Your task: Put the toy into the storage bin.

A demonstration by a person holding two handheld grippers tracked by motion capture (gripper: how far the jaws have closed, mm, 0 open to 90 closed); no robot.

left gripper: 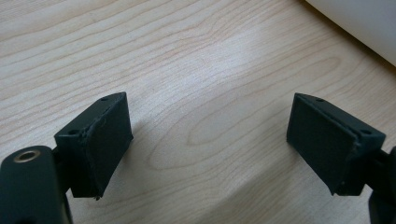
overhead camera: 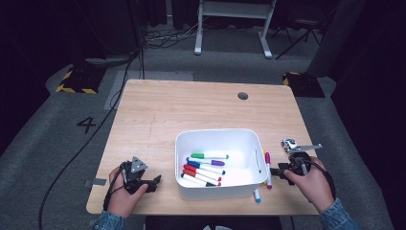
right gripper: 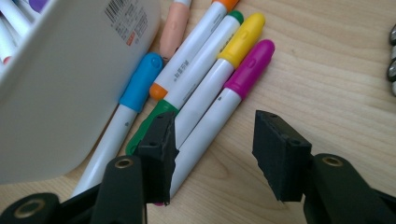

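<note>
A recording studio or test lab, set up for filming work at a table.

A pale wooden counter (overhead camera: 191,105) stands alone on grey carpet (overhead camera: 38,129) with black curtains behind; yellow-and-black hazard-striped stand bases (overhead camera: 76,81) sit at upper left and right, black cables (overhead camera: 95,134) trail across the floor, a painted number 4 (overhead camera: 86,124) marks the carpet, and a white metal frame (overhead camera: 232,26) stands at top centre.

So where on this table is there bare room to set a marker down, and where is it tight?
Free: the far half of the table beyond the bin, and the strip between the bin and the left gripper, open over bare wood. Crowded: the bin's right side, where loose markers lie packed against its wall under the open right gripper.
</note>
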